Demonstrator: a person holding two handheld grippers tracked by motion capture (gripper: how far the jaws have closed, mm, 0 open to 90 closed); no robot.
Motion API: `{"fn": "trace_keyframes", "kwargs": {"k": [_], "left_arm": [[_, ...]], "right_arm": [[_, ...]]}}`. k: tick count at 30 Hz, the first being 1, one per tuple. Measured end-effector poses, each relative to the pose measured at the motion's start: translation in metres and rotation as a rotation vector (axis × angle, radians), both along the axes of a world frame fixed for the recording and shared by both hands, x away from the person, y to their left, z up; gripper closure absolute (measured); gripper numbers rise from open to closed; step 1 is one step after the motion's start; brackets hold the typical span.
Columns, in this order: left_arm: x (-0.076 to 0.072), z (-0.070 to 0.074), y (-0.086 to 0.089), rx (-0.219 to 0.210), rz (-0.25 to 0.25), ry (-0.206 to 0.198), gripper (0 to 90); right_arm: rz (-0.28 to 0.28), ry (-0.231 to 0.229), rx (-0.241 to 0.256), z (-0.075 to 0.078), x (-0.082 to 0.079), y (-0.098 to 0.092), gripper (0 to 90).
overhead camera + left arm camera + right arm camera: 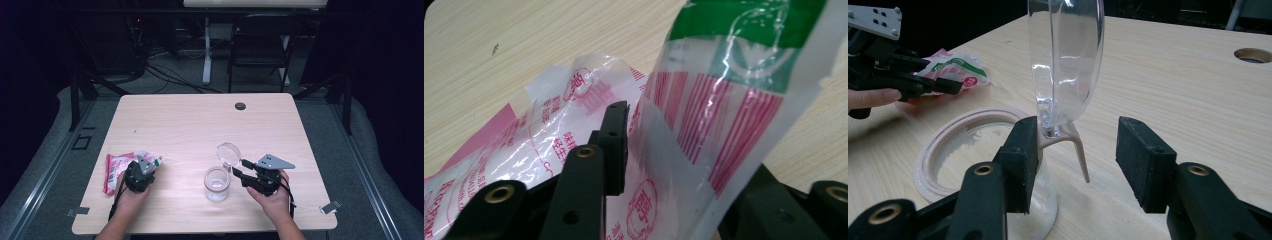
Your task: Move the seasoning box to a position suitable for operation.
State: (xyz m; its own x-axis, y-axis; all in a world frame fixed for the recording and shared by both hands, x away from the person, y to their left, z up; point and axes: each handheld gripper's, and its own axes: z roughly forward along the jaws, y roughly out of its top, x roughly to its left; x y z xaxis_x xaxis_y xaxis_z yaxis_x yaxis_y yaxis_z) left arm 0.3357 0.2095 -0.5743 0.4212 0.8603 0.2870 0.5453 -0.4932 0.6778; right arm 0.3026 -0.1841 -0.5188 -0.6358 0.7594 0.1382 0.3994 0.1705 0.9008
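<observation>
The packet (150, 161), a clear wrapper printed with red stripes and a green band, is pinched in the left claw (148, 165) near the counter's (190, 120) left front edge; in the left gripper view it stands up between the black jaws (724, 115). A second packet (114, 172), pink and white with red print, lies flat on the counter just beside that claw. Right of it, well apart, stands a clear glass jar (217, 184) with a pale rim, its round clear lid (228, 154) swung upright on a hinge. The right claw (239, 169) is spread at the lid's hinge, one pad (1020, 150) touching the clasp, the other clear of it.
</observation>
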Motion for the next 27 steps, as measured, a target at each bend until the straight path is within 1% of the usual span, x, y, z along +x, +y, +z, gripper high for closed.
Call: {"fn": "trace_keyframes", "kwargs": {"k": [4, 10, 15, 16, 18, 20, 22, 25, 27], "left_arm": [[0.000, 0.001, 0.001, -0.006, 0.002, 0.003, 73.3], [0.001, 0.002, 0.002, 0.001, 0.007, 0.013, 79.8], [0.001, 0.003, 0.003, 0.005, 0.015, 0.011, 86.0], [0.001, 0.004, 0.004, 0.003, 0.017, 0.009, 88.4], [0.001, 0.005, 0.005, -0.001, 0.024, 0.006, 89.6], [0.002, 0.006, 0.007, -0.008, 0.026, 0.005, 90.0], [0.002, 0.007, 0.008, -0.017, 0.029, 0.014, 90.0], [0.002, 0.009, 0.010, -0.033, 0.031, 0.016, 90.0], [0.002, 0.011, 0.013, -0.058, 0.040, 0.010, 90.0]], "right_arm": [[0.000, 0.000, -0.002, 0.000, 0.000, 0.001, 51.5], [0.001, 0.002, -0.010, 0.000, -0.001, 0.002, 51.5], [0.002, 0.001, -0.016, 0.000, -0.001, 0.002, 51.5], [0.002, 0.001, -0.015, 0.000, -0.001, 0.002, 51.5], [0.000, 0.001, -0.014, -0.001, -0.001, 0.002, 51.5], [0.003, 0.000, -0.015, -0.001, -0.001, 0.002, 51.5], [0.003, 0.001, -0.015, -0.001, -0.001, 0.002, 51.5], [0.004, -0.003, -0.016, -0.001, -0.001, 0.002, 51.5], [0.004, -0.002, -0.016, -0.001, -0.001, 0.002, 51.5]]}}
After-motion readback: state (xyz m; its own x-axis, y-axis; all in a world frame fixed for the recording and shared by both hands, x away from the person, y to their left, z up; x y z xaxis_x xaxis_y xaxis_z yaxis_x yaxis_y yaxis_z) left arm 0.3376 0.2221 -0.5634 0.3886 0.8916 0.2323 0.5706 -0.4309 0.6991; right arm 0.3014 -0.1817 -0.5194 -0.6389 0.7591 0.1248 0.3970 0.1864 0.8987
